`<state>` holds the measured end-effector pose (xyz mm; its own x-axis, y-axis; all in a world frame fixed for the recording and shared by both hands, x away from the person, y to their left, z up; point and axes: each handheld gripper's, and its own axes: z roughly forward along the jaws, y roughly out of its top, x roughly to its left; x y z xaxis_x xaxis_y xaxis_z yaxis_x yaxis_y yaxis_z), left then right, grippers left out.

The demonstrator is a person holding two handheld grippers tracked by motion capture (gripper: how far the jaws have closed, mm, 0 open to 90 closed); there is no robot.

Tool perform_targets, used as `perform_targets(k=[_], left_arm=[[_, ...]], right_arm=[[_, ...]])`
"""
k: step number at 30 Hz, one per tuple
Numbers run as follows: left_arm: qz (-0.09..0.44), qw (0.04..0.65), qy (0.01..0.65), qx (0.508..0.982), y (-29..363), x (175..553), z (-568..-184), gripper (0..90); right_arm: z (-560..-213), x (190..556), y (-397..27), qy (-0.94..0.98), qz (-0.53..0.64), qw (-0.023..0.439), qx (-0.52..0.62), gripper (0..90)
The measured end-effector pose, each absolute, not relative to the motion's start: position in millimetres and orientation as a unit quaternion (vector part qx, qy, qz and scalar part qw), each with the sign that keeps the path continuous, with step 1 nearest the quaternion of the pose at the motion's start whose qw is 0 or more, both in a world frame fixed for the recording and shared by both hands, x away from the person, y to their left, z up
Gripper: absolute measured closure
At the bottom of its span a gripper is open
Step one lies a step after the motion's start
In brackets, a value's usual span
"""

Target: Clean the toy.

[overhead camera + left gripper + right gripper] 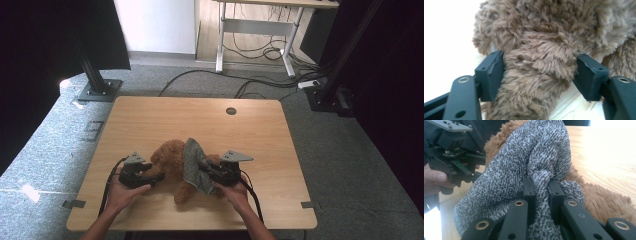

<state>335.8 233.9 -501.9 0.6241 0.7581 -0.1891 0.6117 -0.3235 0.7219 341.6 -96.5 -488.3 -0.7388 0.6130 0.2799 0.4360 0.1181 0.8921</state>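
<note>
Worktop [150,120]: a light wooden worktop is seen, with a small round hole [230,111] near the 12 o'clock edge.
Around: a white desk frame [255,30] and black cables [260,85] are seen on the grey floor past the 12 o'clock side. A black stand foot [99,91] is seen off the 10 o'clock corner.
Teddy bear [170,162]: a fluffy brown teddy bear is laid flat near the 6 o'clock edge of the worktop, between the two hands. Its long side is stretched from about 11 o'clock down to 5 o'clock.
Grey cloth [196,167]: a speckled grey knitted cloth is draped over the bear's 3 o'clock side, so that part of the bear is hidden. It is pointed up to 12 o'clock.
Left hand-held gripper [537,75]: its jaws are spread around a furry part of the bear. The left pad is touched by the fur; a real squeeze cannot be told.
Right hand-held gripper [541,192]: its jaws are pressed together, and a fold of the grey cloth is pinched between them.
</note>
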Motion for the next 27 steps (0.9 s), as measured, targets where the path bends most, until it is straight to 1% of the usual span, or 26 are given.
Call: perform_targets(k=[5,6,8,10,14,15,16,17,19,23,27], left_arm=[[0.091,0.388,0.412,0.819,227.4,333.4,-505.8,47.7],[0.091,0.385,0.412,0.821,226.1,333.2,-506.5,52.9],[0.096,0.379,0.41,0.824,223.4,332.5,-508.8,59.7],[0.097,0.374,0.407,0.827,220.6,331.7,-511.1,63.9],[0.101,0.37,0.406,0.829,216.9,330.3,-513.3,67.1],[0.101,0.37,0.406,0.829,216.9,330.3,-513.3,67.5],[0.102,0.37,0.407,0.829,217.0,330.3,-513.7,67.5],[0.098,0.373,0.409,0.827,217.4,330.2,-514.3,68.3],[0.098,0.377,0.411,0.824,218.2,330.1,-515.6,68.6],[0.1,0.377,0.414,0.822,219.2,329.2,-517.3,69.2],[0.101,0.377,0.416,0.821,218.2,328.2,-518.3,70.1]], right_arm=[[-483.2,346.9,-96.6,0.743,0.559,0.078,0.359,80.4],[-479.9,347.8,-95.2,0.745,0.557,0.08,0.359,80.3],[-471.7,349.1,-89.5,0.747,0.556,0.086,0.354,80.2],[-462.2,350.6,-81.3,0.747,0.56,0.091,0.346,80.1],[-443.4,356.9,-58.2,0.749,0.568,0.098,0.327,80.1],[-443.4,356.9,-58.2,0.749,0.568,0.098,0.327,80.1],[-439.5,359.1,-51.7,0.75,0.569,0.098,0.323,80.1],[-432.7,364.6,-34.9,0.751,0.572,0.098,0.315,80.0],[-431.1,367.4,-25.2,0.755,0.569,0.096,0.311,79.9],[-440.9,375.6,-8.0,0.776,0.534,0.105,0.319,79.6],[-451.0,377.1,-16.4,0.781,0.514,0.112,0.338,79.7]])
